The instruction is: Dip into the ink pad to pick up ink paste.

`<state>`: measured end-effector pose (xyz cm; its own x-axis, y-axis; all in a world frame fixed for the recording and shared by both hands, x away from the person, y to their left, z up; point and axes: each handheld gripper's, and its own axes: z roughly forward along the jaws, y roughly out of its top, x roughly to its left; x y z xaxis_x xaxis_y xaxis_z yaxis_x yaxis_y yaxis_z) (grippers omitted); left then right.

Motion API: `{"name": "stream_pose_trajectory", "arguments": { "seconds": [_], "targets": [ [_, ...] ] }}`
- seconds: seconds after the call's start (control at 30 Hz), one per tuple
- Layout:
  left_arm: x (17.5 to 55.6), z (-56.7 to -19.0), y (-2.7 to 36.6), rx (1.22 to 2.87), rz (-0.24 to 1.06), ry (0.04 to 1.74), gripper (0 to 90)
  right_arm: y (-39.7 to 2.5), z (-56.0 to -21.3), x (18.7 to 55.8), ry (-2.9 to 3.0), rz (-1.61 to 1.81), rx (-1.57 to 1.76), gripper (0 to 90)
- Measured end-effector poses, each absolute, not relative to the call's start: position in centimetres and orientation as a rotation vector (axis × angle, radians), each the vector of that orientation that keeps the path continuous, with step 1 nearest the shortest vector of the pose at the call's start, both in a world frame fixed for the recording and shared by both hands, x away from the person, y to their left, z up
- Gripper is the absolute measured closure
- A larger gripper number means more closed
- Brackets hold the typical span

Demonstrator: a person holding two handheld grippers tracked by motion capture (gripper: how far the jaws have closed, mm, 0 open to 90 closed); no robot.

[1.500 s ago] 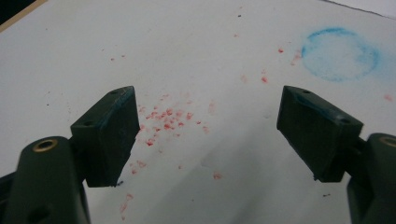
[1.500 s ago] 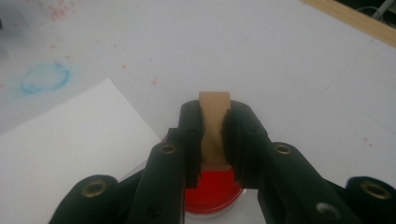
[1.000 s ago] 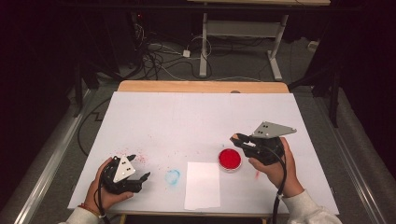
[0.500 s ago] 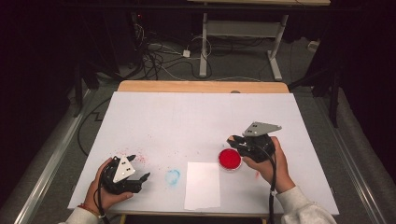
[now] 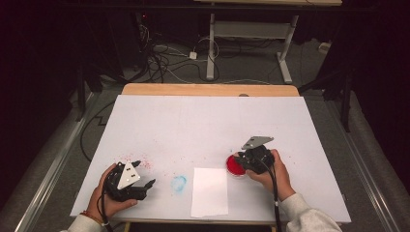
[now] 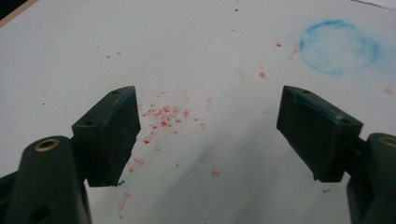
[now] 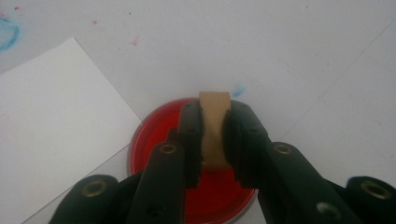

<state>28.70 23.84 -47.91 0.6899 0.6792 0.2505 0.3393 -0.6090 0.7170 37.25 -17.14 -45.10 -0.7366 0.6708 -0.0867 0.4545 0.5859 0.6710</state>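
The right gripper (image 5: 240, 160) is held low over a round red dish (image 5: 235, 166) near the front right of the white worktop (image 5: 208, 125). In the right gripper view its jaws are seen clenched on a small tan block (image 7: 214, 128) — the block stands upright between them, directly above the red dish (image 7: 154, 140); whether the block's lower end touches the red surface cannot be told. A white sheet of paper (image 5: 210, 192) lies just to the left of the dish, close to its edge.

The left gripper (image 5: 144, 175) is held at the front left of the worktop, its jaws spread wide with nothing between them. In the left gripper view a scatter of red specks (image 6: 164, 116) is seen on the surface between the jaws, and a faint blue ring stain (image 6: 338, 46) lies beyond — up and to the right.
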Motion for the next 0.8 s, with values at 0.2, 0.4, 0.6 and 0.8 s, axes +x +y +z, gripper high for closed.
{"name": "stream_pose_trajectory", "arguments": {
  "seconds": [0.2, 0.4, 0.6, 0.8],
  "targets": [
    [28.72, -47.89, 23.82, 2.254, 0.676, 0.774, 20.5, -17.21, -45.58, 37.28, 2.500, 0.896, 0.921, 76.3],
    [28.72, -47.91, 23.74, 2.259, 0.675, 0.771, 20.5, -17.20, -45.73, 37.31, 2.501, 0.892, 0.937, 76.3],
    [28.71, -47.93, 23.65, 2.263, 0.675, 0.767, 20.5, -17.32, -45.85, 37.39, 2.505, 0.905, 0.953, 76.3],
    [28.74, -47.93, 23.62, 2.265, 0.676, 0.766, 20.5, -16.98, -46.00, 36.95, 2.479, 0.876, 0.916, 76.3]
  ]
}}
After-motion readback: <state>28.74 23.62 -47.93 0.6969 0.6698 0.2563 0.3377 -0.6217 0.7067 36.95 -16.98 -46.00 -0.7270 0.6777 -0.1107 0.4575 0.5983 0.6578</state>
